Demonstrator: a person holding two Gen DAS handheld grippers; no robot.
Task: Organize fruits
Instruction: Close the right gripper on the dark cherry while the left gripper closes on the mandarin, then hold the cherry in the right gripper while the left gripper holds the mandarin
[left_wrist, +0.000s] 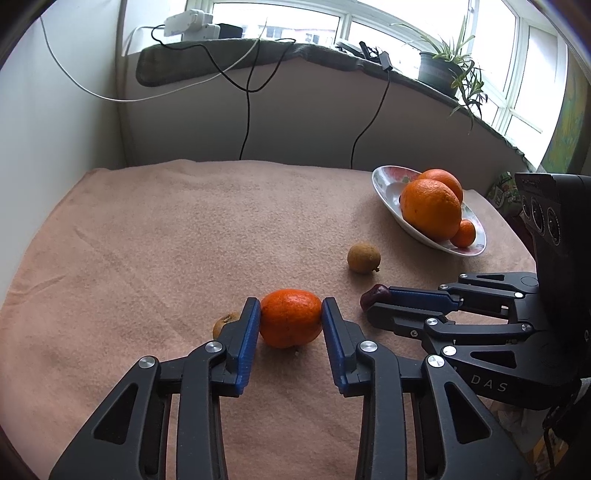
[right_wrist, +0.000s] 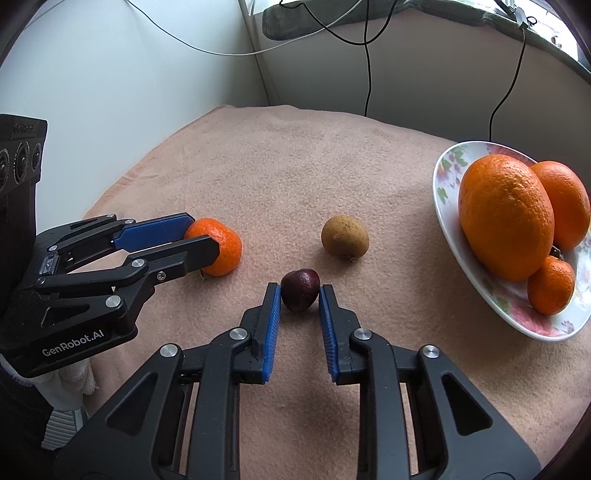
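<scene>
The left tongs (left_wrist: 291, 317) press their blue pads against both sides of a tangerine (left_wrist: 290, 318) that sits on the pink-covered tabletop (left_wrist: 184, 229), with a small brown fruit (left_wrist: 225, 322) partly hidden just behind their left finger. The right tongs (right_wrist: 300, 295) are closed on a dark red fruit (right_wrist: 300, 290), also resting on the cloth, and a round brown fruit (right_wrist: 345, 235) lies loose just beyond it. Off to the right, a flowered dish (right_wrist: 448, 206) holds two large oranges (right_wrist: 506, 216) and a small tangerine (right_wrist: 551, 285).
</scene>
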